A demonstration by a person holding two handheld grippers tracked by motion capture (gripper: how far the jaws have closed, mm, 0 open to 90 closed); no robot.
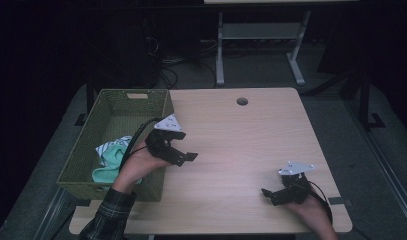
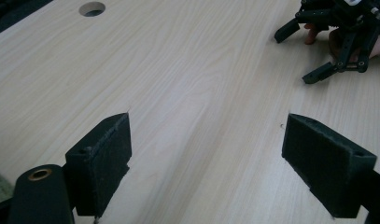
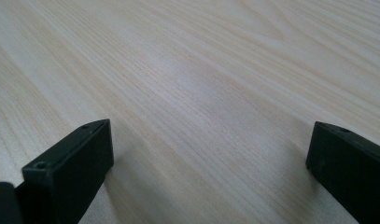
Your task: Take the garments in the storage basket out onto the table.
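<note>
Nearest to me, the right tool sits low at the near right corner of the surface, jaws spread wide and holding nothing; its own view looks along bare pale wood grain between the two black pads. Next, the left tool hovers just beside the right wall of the basket, jaws likewise parted and empty, pointing out over the surface toward the right tool. Item in hand, by my reading: the cloth, a bundle in mint green with a white, dark-striped part, lying crumpled in the near half of the woven green basket, at the left edge of the surface and partly behind my left forearm. Handling estimate: light, soft, limp, no fragility; it will sag and trail when lifted, and may drag on the basket's weave. Grip suggestion: pinch a raised fold near the top of the bundle rather than a flat layer, so the pads close on several thicknesses. Slip risk looks low on foam pads. Farther off: a round cable hole near the far edge of the surface.
</note>
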